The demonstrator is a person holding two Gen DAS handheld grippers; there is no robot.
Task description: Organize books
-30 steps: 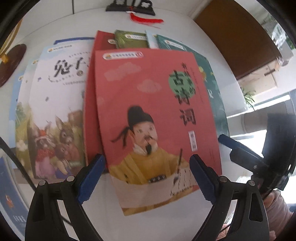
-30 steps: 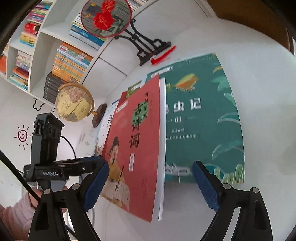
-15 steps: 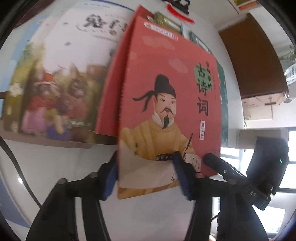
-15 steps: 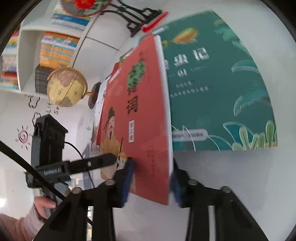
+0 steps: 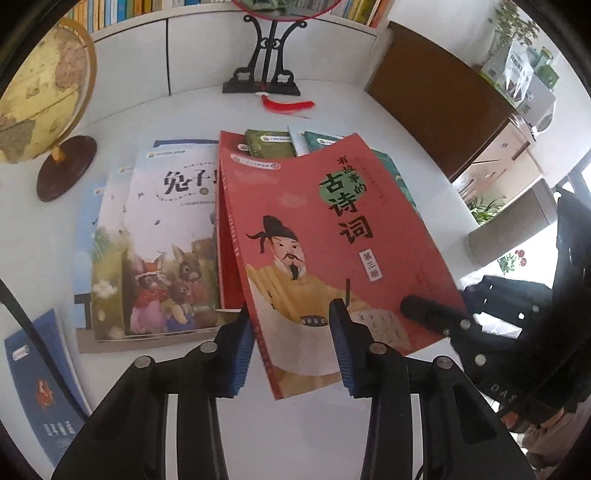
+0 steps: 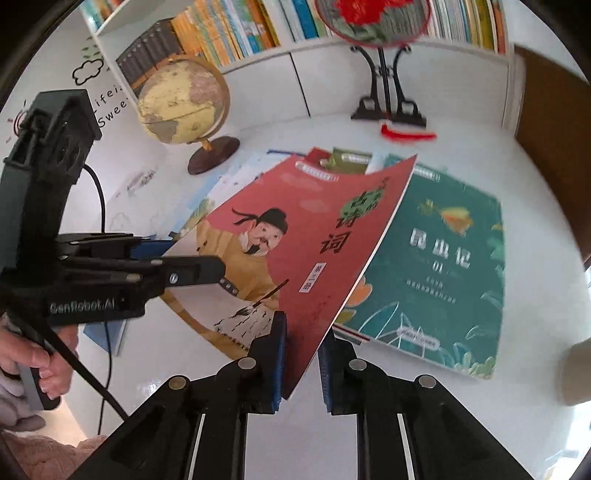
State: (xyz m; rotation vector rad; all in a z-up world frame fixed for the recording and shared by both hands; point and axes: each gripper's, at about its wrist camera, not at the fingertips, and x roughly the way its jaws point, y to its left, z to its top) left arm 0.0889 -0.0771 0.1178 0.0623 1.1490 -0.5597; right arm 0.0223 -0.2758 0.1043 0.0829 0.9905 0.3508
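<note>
A red poetry book (image 5: 332, 240) with a man in a yellow robe on its cover is lifted at a tilt above the pile on the white table (image 5: 295, 435). My left gripper (image 5: 291, 332) is shut on its near edge at the lower left corner. In the right wrist view the same red book (image 6: 295, 258) has its near right corner between the blue pads of my right gripper (image 6: 301, 354); the jaws are closing and the pads press on the cover. A green insect book (image 6: 436, 266) lies flat under its right side. A rabbit picture book (image 5: 166, 240) lies to the left.
A globe (image 5: 37, 92) stands at the back left. A black fan stand (image 5: 266, 74) with a red tassel (image 5: 291, 105) stands at the back middle. A blue book (image 5: 40, 387) lies near the front left edge. Bookshelves (image 6: 240, 33) line the wall; a brown cabinet (image 5: 436, 110) flanks the right.
Both grippers went from wide open to shut on the red book's near edge. The book has risen off the pile and now tilts, and both hands have moved up and back.
</note>
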